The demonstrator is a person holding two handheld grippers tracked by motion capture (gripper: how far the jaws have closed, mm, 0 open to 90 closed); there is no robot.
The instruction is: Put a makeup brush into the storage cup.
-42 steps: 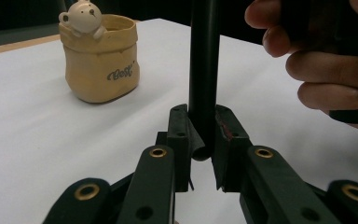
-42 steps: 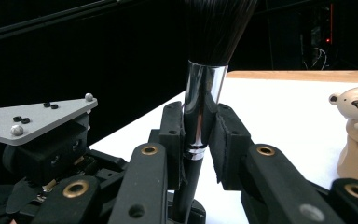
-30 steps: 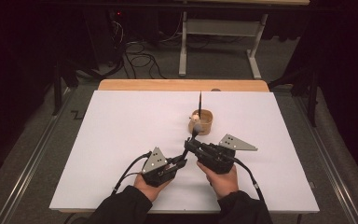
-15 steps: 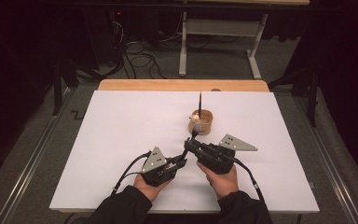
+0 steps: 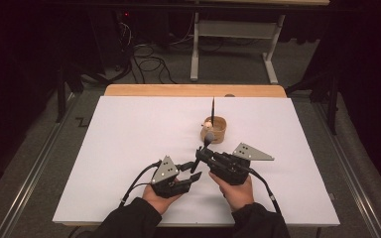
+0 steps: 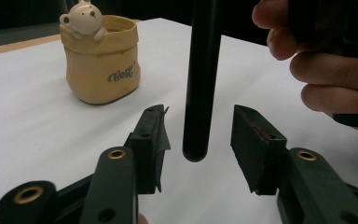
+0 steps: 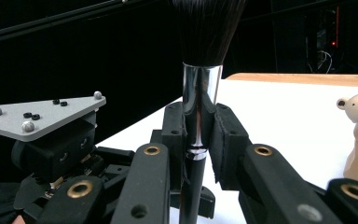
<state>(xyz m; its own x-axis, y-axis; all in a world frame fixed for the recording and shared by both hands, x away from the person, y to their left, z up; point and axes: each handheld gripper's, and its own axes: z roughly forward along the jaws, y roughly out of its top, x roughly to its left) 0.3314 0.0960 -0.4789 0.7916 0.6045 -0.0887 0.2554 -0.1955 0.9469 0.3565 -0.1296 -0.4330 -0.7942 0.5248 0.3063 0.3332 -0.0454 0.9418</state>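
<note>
A black-handled makeup brush [image 7: 200, 98] with a silver ferrule and dark bristles stands upright, and my right gripper [image 7: 198, 135] is shut on it at the ferrule. In the high view the right gripper [image 5: 201, 154] holds the brush [image 5: 206, 145] just in front of the pot. My left gripper [image 6: 200, 135] has just been opening. Its jaws stand apart on either side of the brush handle's [image 6: 203, 84] rounded lower end, and the pads do not touch it. Beyond is a tan sack-shaped pot [image 6: 101, 65] with a small bear figure on its rim.
The pot [image 5: 214, 130] stands mid-table on the white sheet [image 5: 129, 139], with a thin dark stick [image 5: 212, 110] upright in it. The hand [image 6: 335, 70] holding the right gripper is close on the right in the left gripper view. A wooden edge [image 5: 193, 90] runs along the back.
The left gripper's jaws have parted from the brush handle. Both hands and the brush have stayed where they were.
</note>
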